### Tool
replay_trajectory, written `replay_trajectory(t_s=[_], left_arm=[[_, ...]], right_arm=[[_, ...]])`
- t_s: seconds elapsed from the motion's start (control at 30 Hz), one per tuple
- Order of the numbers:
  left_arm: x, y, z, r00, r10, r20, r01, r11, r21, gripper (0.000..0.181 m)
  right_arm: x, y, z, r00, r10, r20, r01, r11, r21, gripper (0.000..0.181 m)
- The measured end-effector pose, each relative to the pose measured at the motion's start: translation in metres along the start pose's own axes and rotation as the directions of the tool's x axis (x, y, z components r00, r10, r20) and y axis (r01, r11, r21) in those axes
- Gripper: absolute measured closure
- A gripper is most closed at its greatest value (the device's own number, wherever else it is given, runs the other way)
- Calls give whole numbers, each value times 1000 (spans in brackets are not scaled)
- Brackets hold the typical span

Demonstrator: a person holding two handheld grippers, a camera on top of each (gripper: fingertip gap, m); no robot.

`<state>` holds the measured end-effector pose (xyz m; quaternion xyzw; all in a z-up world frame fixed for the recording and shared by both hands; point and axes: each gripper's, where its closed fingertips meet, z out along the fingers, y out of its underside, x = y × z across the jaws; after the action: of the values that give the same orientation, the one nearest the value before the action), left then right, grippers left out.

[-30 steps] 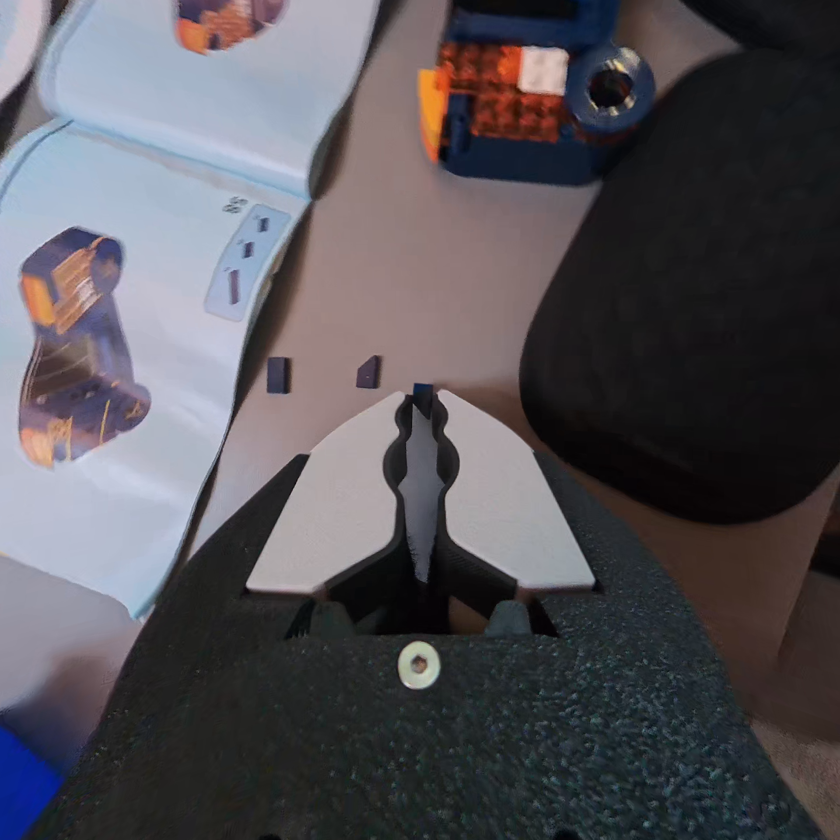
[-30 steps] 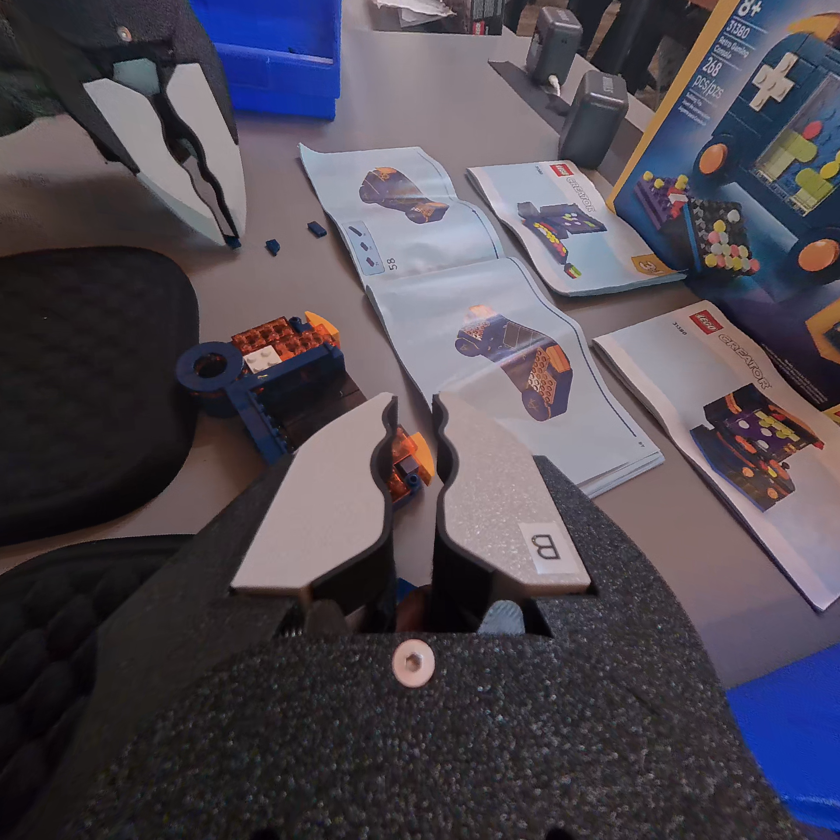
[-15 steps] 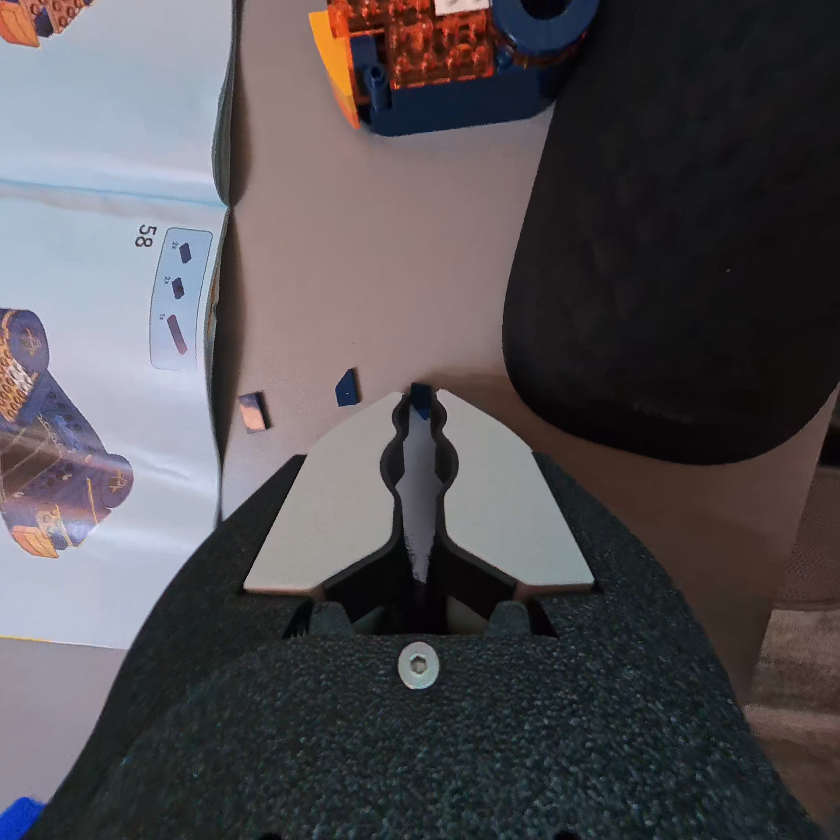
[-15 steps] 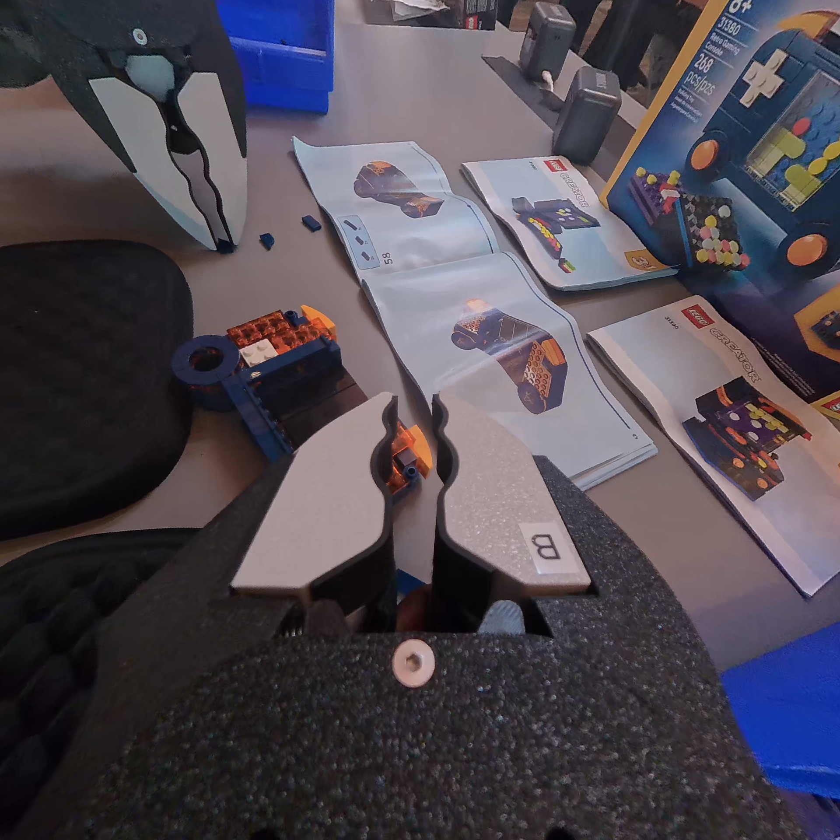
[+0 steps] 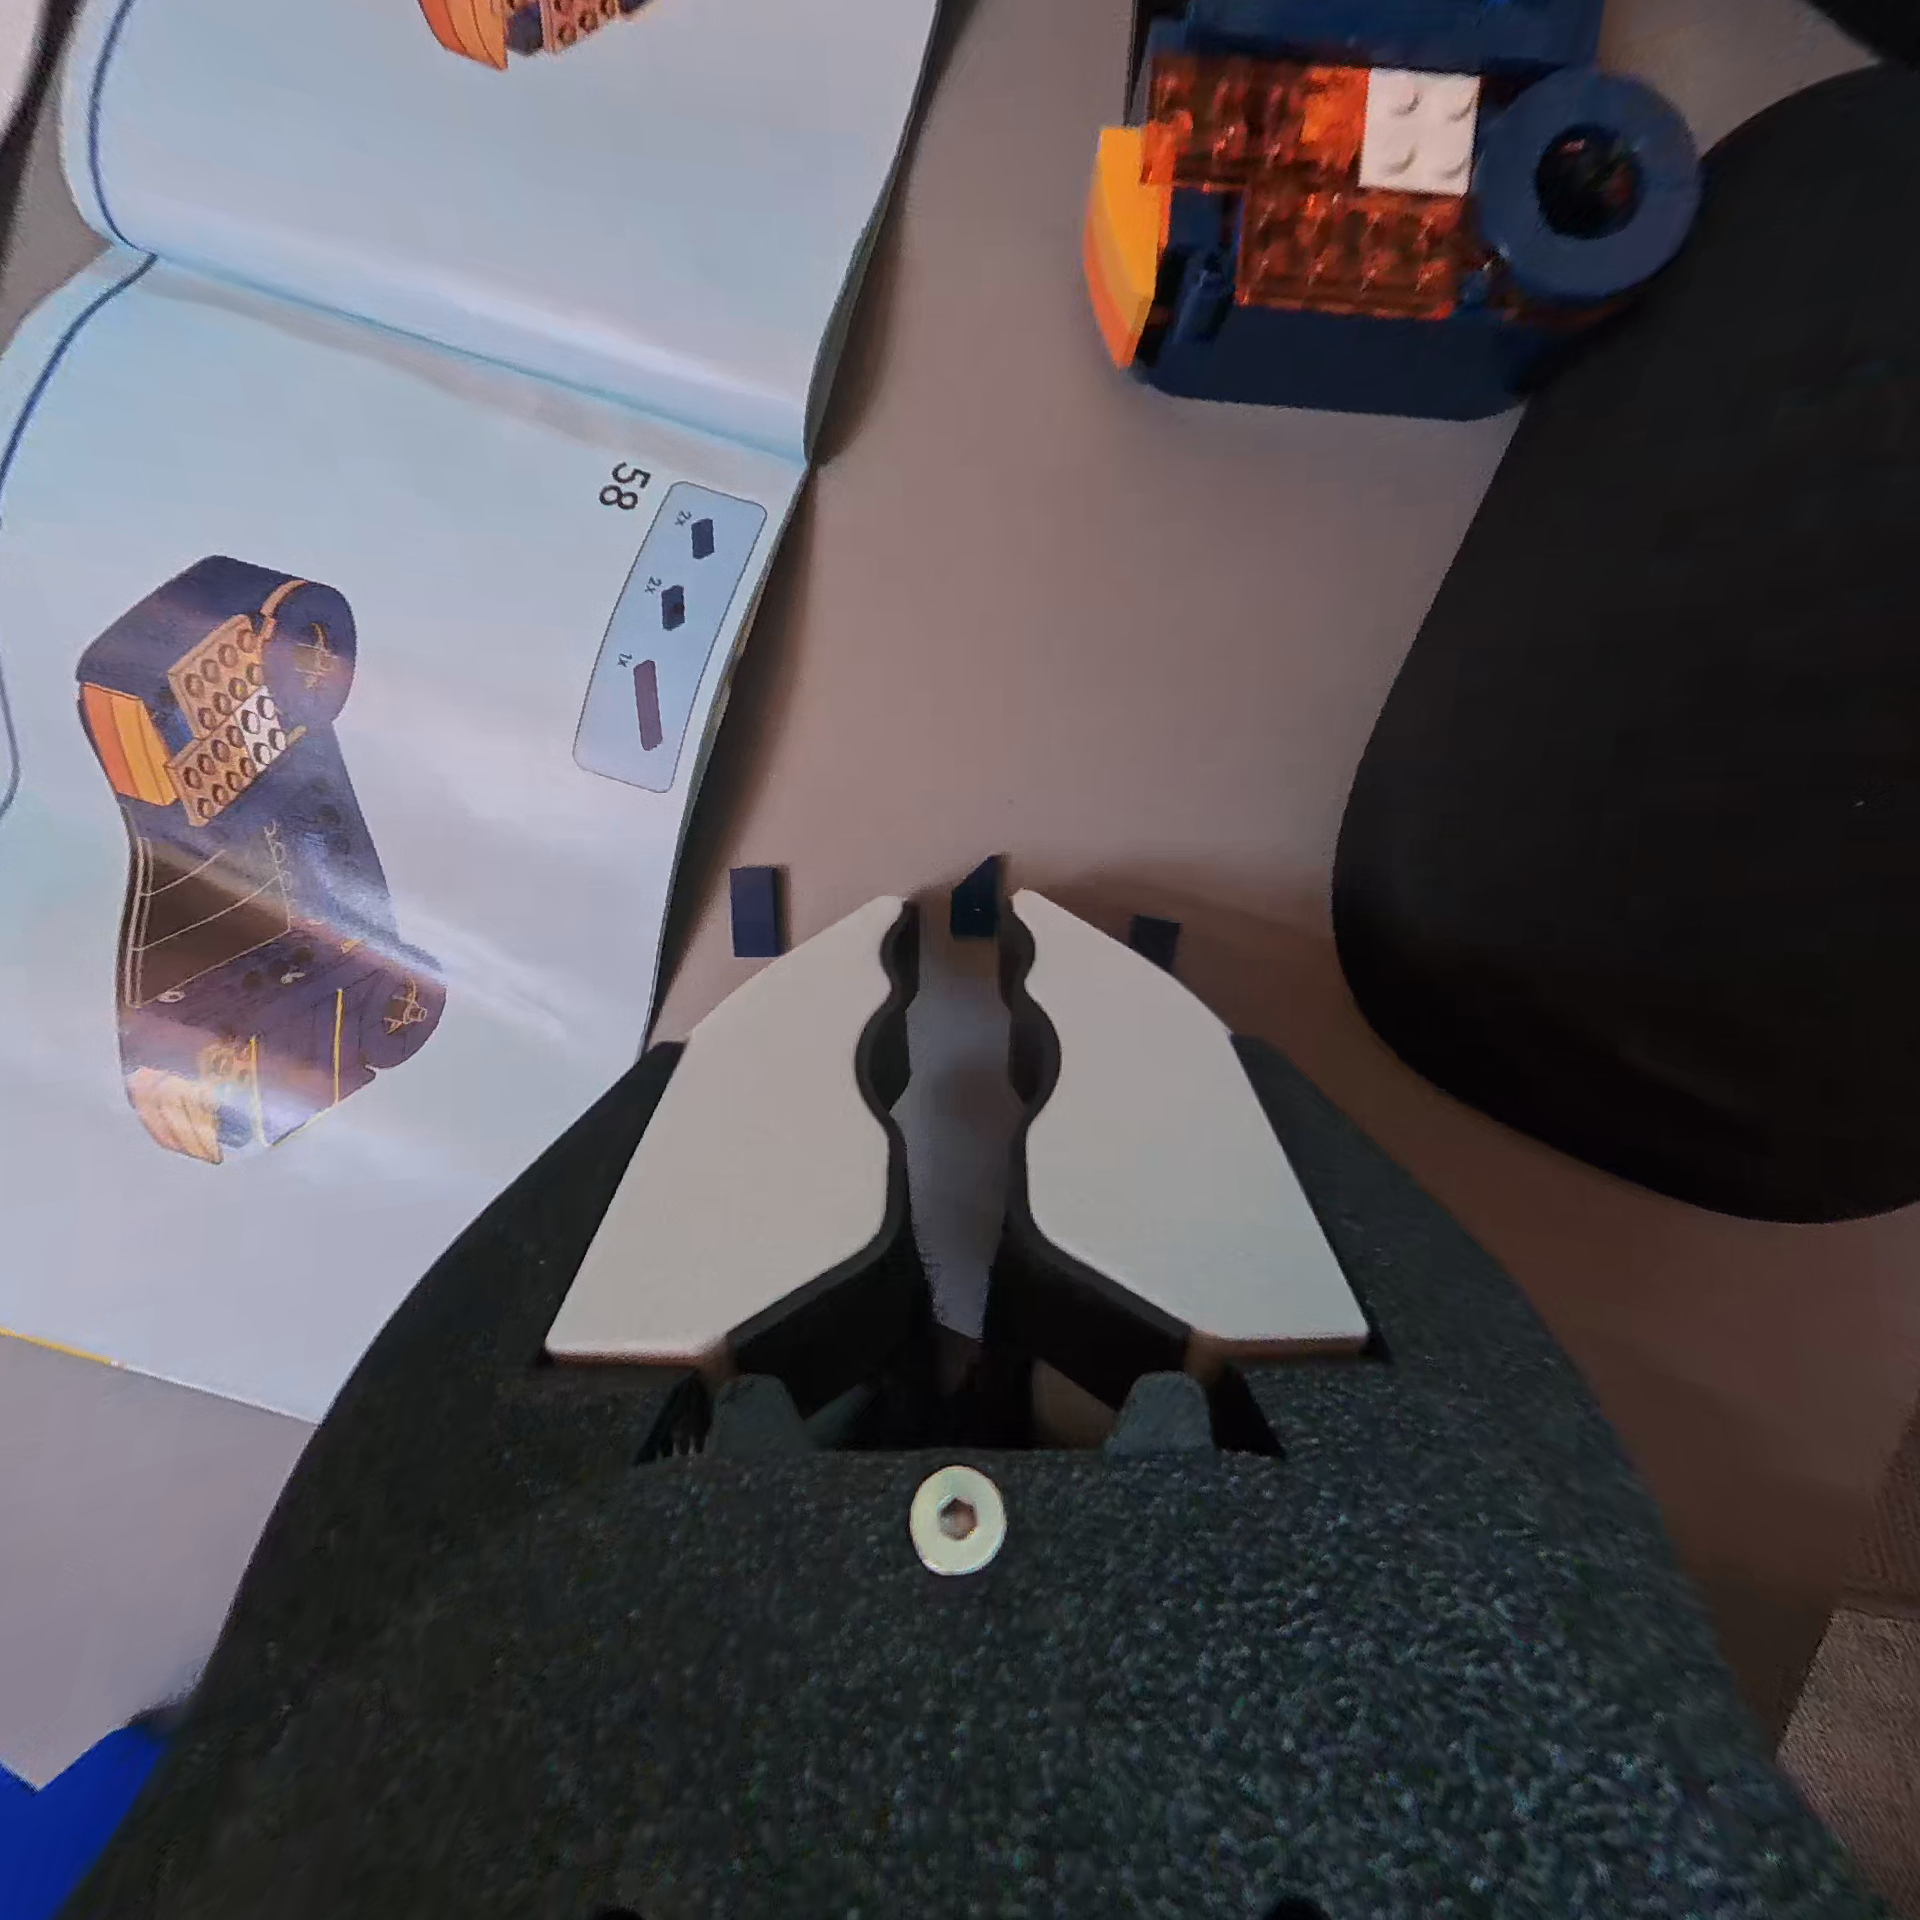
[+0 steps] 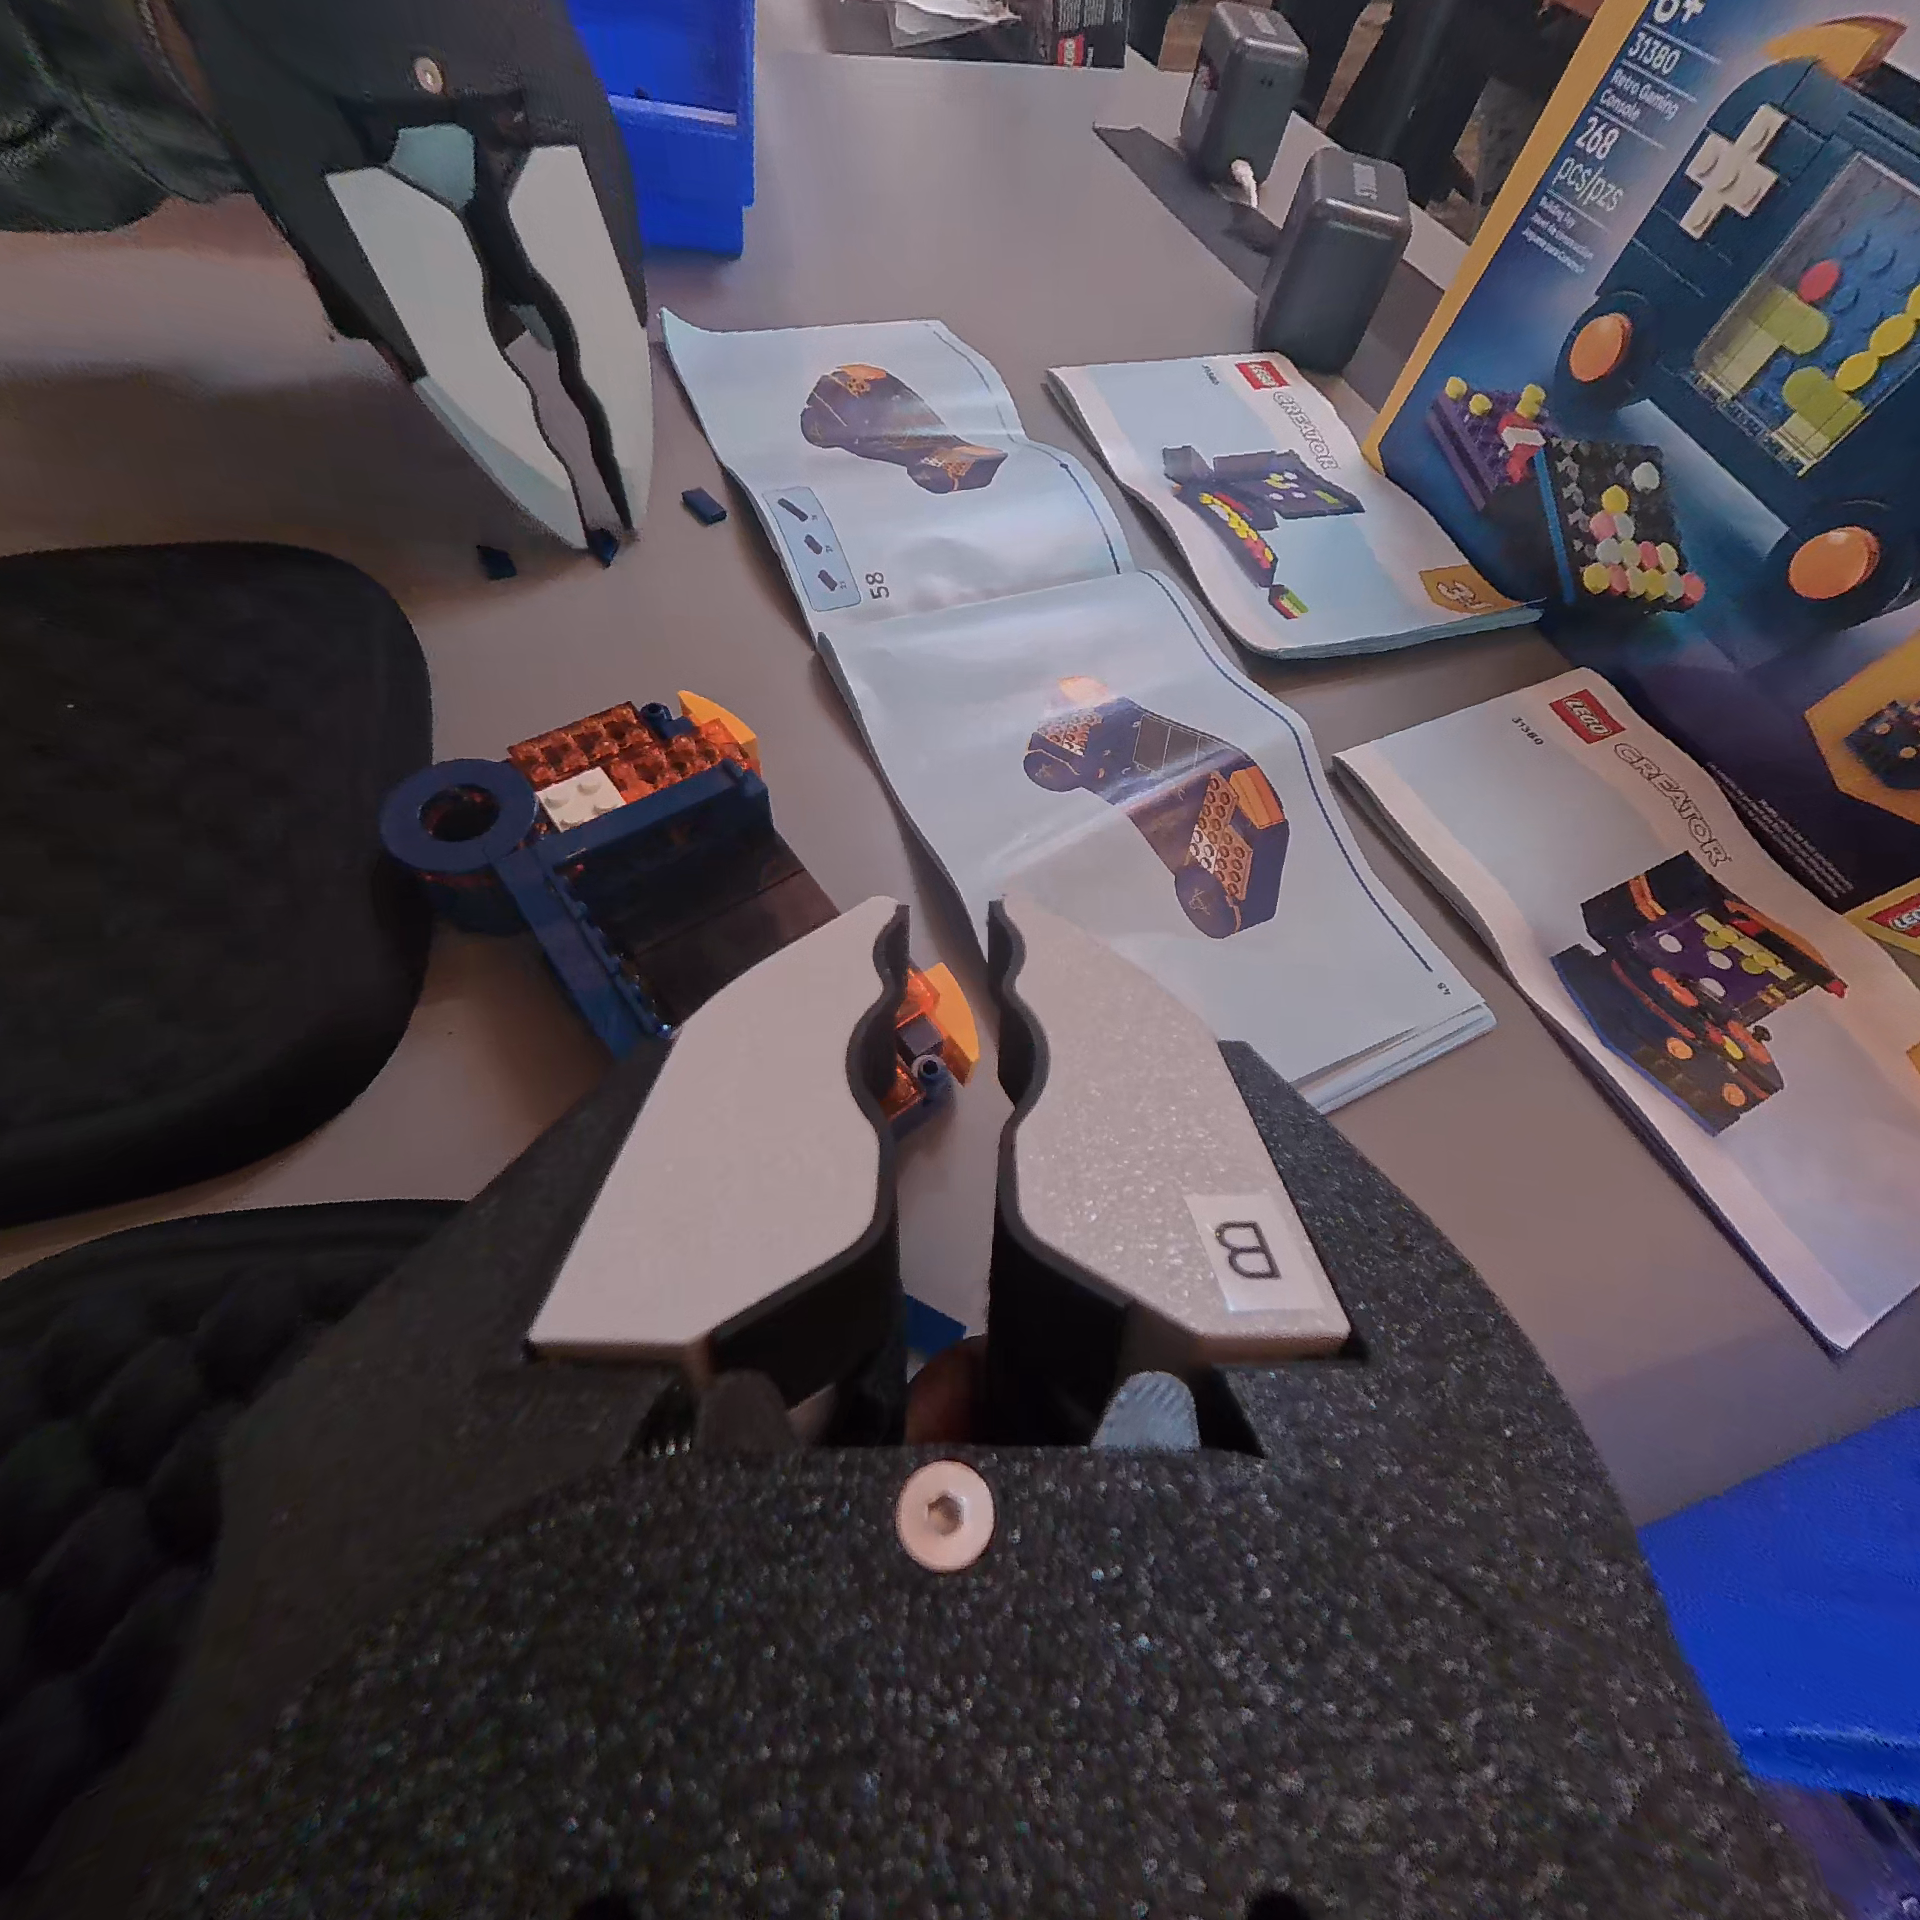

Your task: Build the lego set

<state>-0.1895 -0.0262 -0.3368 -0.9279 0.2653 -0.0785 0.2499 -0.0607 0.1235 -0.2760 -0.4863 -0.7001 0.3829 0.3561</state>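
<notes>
- So, the left gripper (image 5: 961,906) is tip-down on the grey table (image 5: 997,644), jaws nearly closed around a tiny dark-blue lego piece (image 5: 977,902); can't tell if it's actually pinched or only bracketed.
- Two more small dark-blue pieces (image 5: 753,910) sit just beside the tips, one each side.
- The half-built orange-and-navy lego model (image 5: 1340,218) lies straight ahead of that gripper, well apart, next to the open pale-blue instruction booklet (image 5: 436,436).
- The right gripper (image 6: 945,914) hovers low over the model's near end, jaws slightly apart, holding nothing, so it's much nearer the model.
- My guess: the piece has to travel forward to the model.
</notes>
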Motion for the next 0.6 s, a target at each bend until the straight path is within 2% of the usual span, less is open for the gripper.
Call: replay_trajectory(t_s=[0.2,0.37,0.6], left_arm=[[3,0,2,998,48,-32,-49,999,-6,174],[7,-6,1,968,245,-56,-245,969,3,174],[22,-37,4,874,452,-178,-440,892,105,174]], right_arm=[[1,3,2,1000,5,3,-5,1000,-10,168],[0,4,3,1000,6,8,-6,1000,-13,168],[0,5,3,1000,12,14,-12,1000,-13,168]])
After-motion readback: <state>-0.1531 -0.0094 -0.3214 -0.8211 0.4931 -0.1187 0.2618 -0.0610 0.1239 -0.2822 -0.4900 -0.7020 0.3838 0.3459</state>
